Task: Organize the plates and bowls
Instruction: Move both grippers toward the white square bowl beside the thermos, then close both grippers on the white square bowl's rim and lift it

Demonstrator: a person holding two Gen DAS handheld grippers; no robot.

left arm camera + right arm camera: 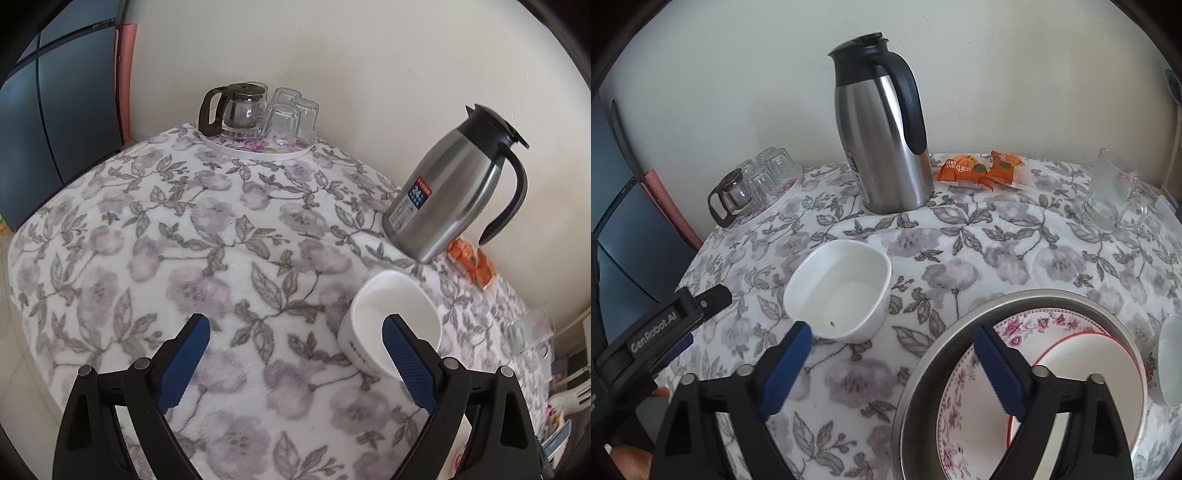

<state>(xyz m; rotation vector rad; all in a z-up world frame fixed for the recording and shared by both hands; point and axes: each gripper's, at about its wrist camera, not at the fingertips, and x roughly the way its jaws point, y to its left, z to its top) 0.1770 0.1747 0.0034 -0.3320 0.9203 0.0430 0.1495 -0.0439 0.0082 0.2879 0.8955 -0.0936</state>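
A white rounded-square bowl (391, 295) (842, 291) stands upright on the flowered tablecloth. My left gripper (295, 332) (701, 317) is open beside it, its right finger overlapping the bowl's near side; contact cannot be told. My right gripper (892, 336) is open with nothing between its fingers, its left fingertip just in front of the bowl's rim. At the lower right a round metal pan (925, 365) holds a pink-flowered plate (955, 406) with a red-rimmed white plate (1082, 369) on top. Another white bowl (1171, 362) shows at the right edge.
A steel thermos jug (447, 195) (886, 147) stands by the wall. At the back left corner a round tray (258, 151) carries a glass teapot (733, 195) and several upturned glasses. Orange snack packets (982, 170) and a glass mug (1112, 192) lie at the back right.
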